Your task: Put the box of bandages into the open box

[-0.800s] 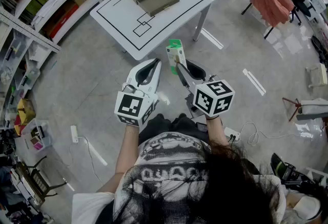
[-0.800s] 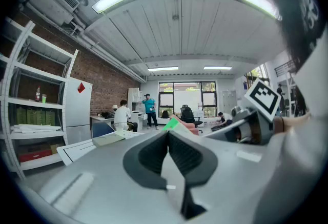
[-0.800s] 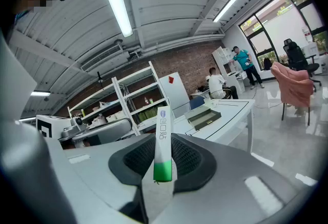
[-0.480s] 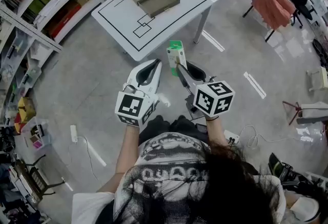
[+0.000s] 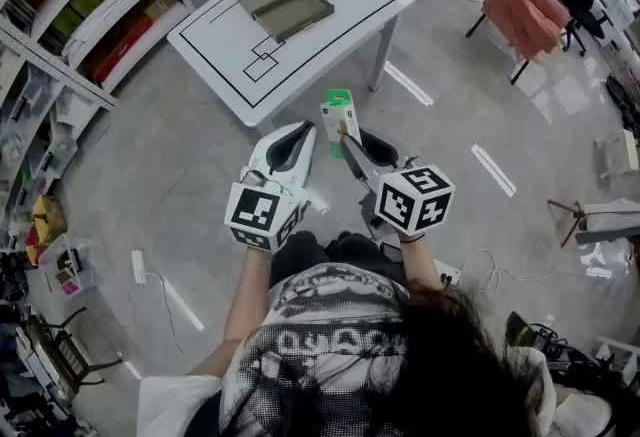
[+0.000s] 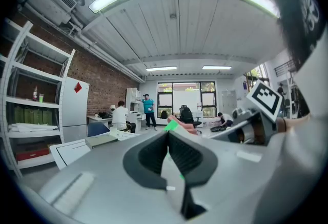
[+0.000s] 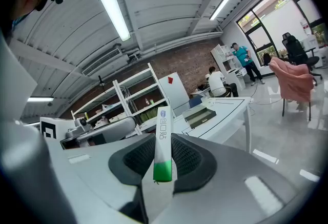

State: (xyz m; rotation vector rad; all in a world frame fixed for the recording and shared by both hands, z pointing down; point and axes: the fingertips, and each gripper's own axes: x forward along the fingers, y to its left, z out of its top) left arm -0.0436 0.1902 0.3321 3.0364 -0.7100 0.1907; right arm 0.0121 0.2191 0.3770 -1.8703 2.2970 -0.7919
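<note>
We see a white rectangular table [image 5: 330, 35] with black lines drawn on its top, standing on a grey floor [image 5: 150, 175]. On its far part lies a flat grey-brown cardboard open box [image 5: 283, 2].

Both tools are held in the air on the near side of the table, side by side. The right gripper [image 5: 350, 138] has its jaws half closed, and they pinch a narrow white carton box of bandages [image 5: 340, 115] with green on it. In the right gripper view the dark pads [image 7: 187, 156] press on its two broad sides, and it stands out between them towards the table. It is well apart from the open box.

The left gripper [image 5: 297, 132] has its jaws pressed together, pad against pad [image 6: 187, 154].
</note>
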